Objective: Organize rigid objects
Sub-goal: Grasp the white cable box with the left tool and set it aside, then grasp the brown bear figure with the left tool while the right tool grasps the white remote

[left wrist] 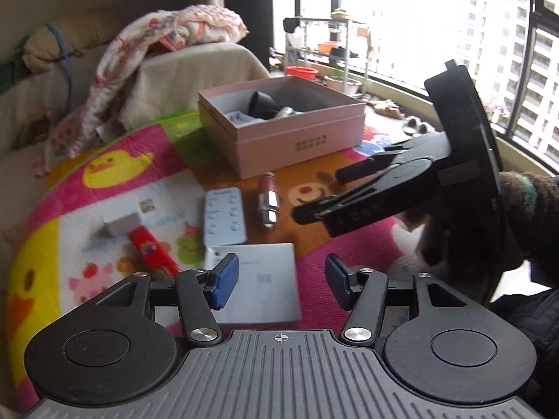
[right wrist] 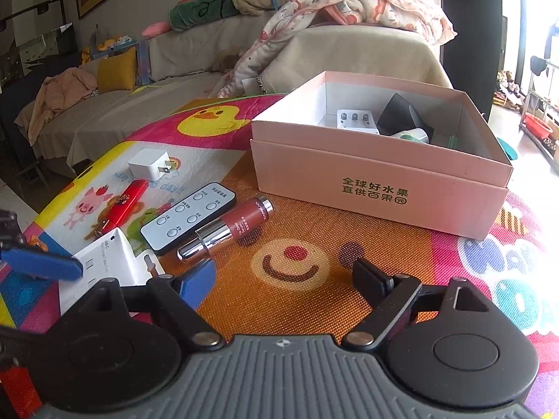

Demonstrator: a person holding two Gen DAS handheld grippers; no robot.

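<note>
An open pink box (left wrist: 300,139) (right wrist: 380,188) stands on a colourful cartoon mat (right wrist: 293,279) and holds a black object (right wrist: 401,115) and small white items. On the mat lie a red-and-chrome tube (left wrist: 267,199) (right wrist: 230,227), a flat remote (left wrist: 224,216) (right wrist: 188,218), a red stick (left wrist: 152,251) (right wrist: 120,206), a white plug charger (left wrist: 122,218) (right wrist: 148,164) and a white flat box (left wrist: 262,286) (right wrist: 104,262). My left gripper (left wrist: 282,281) is open over the white flat box. My right gripper (right wrist: 284,279) (left wrist: 314,195) is open and empty, just right of the tube.
A beige sofa (right wrist: 195,52) with a patterned blanket (left wrist: 157,45) and cushions stands behind the mat. A metal rack (left wrist: 325,49) with bowls stands by the window at the back right.
</note>
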